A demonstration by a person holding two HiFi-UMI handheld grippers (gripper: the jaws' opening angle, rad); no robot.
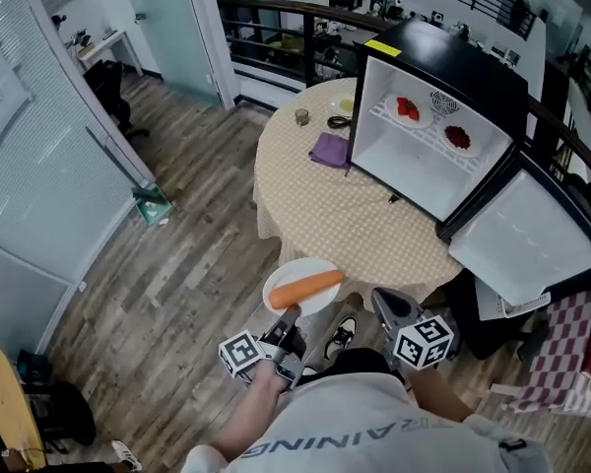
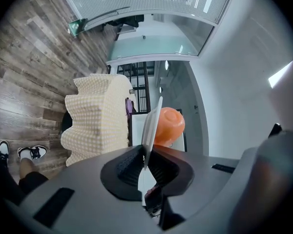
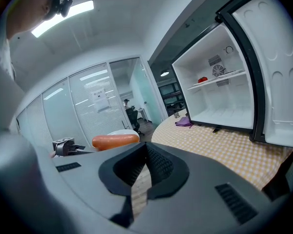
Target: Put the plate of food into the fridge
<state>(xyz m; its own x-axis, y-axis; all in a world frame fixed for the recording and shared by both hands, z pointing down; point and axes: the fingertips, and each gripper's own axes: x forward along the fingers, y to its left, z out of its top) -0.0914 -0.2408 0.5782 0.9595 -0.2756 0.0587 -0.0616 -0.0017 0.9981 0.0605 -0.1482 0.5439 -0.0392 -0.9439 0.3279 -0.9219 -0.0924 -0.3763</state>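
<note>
We have the white plate (image 1: 297, 266) in the lower middle of the head view, in the air above the wooden floor and just short of the near edge of the round table (image 1: 325, 215). It carries one carrot (image 1: 307, 289) lying across its middle. The left gripper (image 1: 289, 315) is clamped on the plate's near rim. Its own view shows the thin rim pinched between the two dark pads, with the carrot's orange end just past them. The right gripper (image 1: 382, 302), to the lower right of the plate, has its jaws together with nothing between them and touches nothing.

The fridge (image 1: 455, 62) stands on the table at the upper right of the frame. Its door (image 1: 527, 230) swings wide toward the lower right, and its shelf (image 1: 428, 134) already holds two small plates of red food. The compartment under the shelf looks bare.

We judge the plate stiff and light but smooth, so a pinch on one rim leaves most of its weight hanging beyond the pads, and it may pivot or slip. The carrot is round and loose and will likely roll if the plate tips. We would keep the plate level, and the closed right gripper could go under the far rim as a support. A knock against the fridge frame could chip the plate or jolt the carrot off.
</note>
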